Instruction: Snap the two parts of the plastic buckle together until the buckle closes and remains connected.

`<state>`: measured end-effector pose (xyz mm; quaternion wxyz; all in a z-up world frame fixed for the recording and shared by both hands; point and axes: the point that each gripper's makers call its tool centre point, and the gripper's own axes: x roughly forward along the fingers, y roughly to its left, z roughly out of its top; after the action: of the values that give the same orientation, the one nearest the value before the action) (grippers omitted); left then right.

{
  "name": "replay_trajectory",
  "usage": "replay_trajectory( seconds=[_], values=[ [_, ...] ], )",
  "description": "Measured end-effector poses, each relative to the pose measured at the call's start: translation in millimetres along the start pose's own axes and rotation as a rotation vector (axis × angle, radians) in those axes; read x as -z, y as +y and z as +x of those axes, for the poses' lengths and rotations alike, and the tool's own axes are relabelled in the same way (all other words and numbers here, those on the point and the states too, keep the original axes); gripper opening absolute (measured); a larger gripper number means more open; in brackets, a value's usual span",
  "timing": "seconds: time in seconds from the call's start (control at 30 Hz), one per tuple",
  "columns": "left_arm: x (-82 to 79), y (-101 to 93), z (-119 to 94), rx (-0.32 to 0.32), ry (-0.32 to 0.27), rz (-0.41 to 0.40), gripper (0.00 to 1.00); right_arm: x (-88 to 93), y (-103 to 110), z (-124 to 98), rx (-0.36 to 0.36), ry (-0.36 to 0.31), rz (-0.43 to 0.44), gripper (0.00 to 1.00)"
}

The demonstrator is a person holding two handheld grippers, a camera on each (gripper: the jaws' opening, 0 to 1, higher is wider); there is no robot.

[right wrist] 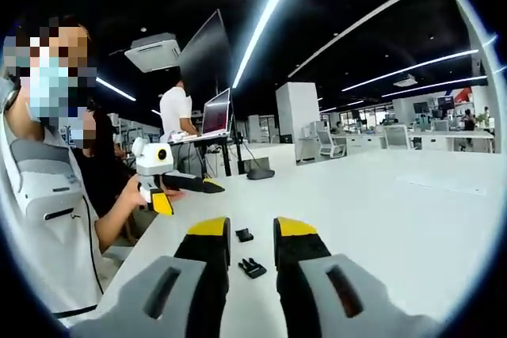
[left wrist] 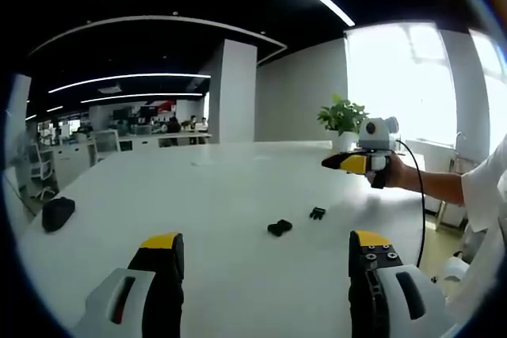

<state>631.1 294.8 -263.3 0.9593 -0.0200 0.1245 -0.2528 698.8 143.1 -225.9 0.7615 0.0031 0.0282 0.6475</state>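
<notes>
In the left gripper view, a dark pouch (left wrist: pixel 58 213) lies at the far left edge of the white table (left wrist: pixel 206 187). The left gripper (left wrist: pixel 265 255) hangs above the table with its jaws spread wide and nothing between them. Beyond the jaws, two black buckle parts lie on the tabletop a little apart: the bigger buckle piece (left wrist: pixel 279 228) to the left and the smaller buckle piece (left wrist: pixel 318 213) to its right. Further right, a hand holds the right gripper (left wrist: pixel 348 163) in the air, in front of a potted plant (left wrist: pixel 342 119).

In the right gripper view, the left gripper shows at left, the right gripper's jaws stand narrowly parted, holding nothing, and both buckle parts lie between them.
</notes>
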Motion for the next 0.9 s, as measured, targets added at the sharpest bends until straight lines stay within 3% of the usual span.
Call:
replay_trajectory(
  seconds=[0.33, 0.47, 0.6, 0.9],
  values=[
    [1.1, 1.0, 0, -0.004, 0.003, 0.002, 0.88, 14.3, 0, 6, -0.041, 0.077, -0.038, 0.23],
    [1.6, 1.1, 0, -0.005, 0.005, 0.002, 0.88, 30.2, 1, 9, -0.078, 0.175, -0.06, 0.26],
    [2.2, 1.2, -2, -0.007, 0.003, -0.003, 0.88, 39.8, 2, 14, -0.104, 0.232, -0.078, 0.3],
    [3.8, 2.5, -5, -0.008, 0.006, -0.003, 0.88, 52.3, 1, 22, -0.13, 0.292, -0.07, 0.31]
  ],
)
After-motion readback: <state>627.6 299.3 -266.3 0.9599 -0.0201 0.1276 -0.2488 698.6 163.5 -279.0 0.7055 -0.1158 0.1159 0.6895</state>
